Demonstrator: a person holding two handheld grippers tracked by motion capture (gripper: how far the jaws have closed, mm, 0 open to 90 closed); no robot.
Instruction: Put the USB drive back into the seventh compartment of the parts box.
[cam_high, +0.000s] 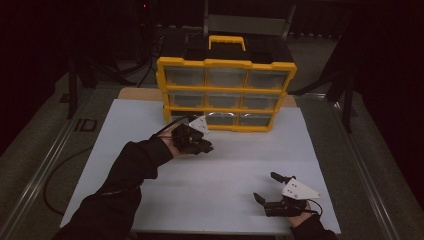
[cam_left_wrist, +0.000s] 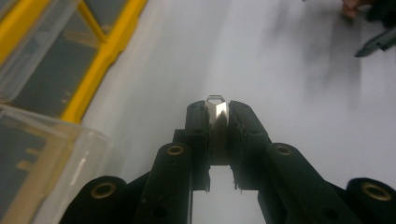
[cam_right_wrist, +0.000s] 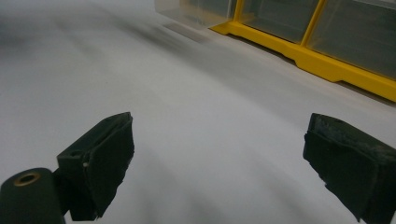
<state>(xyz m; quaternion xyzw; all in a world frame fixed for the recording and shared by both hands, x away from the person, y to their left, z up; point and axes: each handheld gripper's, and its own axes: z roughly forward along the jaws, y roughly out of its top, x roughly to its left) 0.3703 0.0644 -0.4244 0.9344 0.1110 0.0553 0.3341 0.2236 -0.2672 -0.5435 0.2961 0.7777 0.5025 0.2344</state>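
The left gripper (cam_left_wrist: 217, 119) is clamped tight on a small, thin, silvery metal piece (cam_left_wrist: 216, 106), its looped tip poking out just past the black pads (cam_left_wrist: 196, 126) in the left gripper view, with the white tabletop (cam_left_wrist: 289, 84) spread below it. From the high view that same left gripper (cam_high: 209, 148) sits at the end of a dark sleeve (cam_high: 135, 165), held over the white tabletop (cam_high: 220, 175) just in front of the bottom row of the yellow plastic organiser cabinet with clear drawers (cam_high: 226, 93), near its lower left corner; the metal piece itself is too small to make out from up there. A clear plastic drawer (cam_left_wrist: 42, 154) stands pulled out at the near left of the left gripper view, beside the yellow frame (cam_left_wrist: 100, 60). Over on the other side, the right gripper (cam_high: 266, 186) rests low near the front right edge of the table, well apart from the left one, jaws spread wide with nothing between them. In the right gripper view its two black pads (cam_right_wrist: 109, 158) stand far apart over bare white surface, and the yellow cabinet (cam_right_wrist: 322, 63) runs across the top right. The room around the table is dark.
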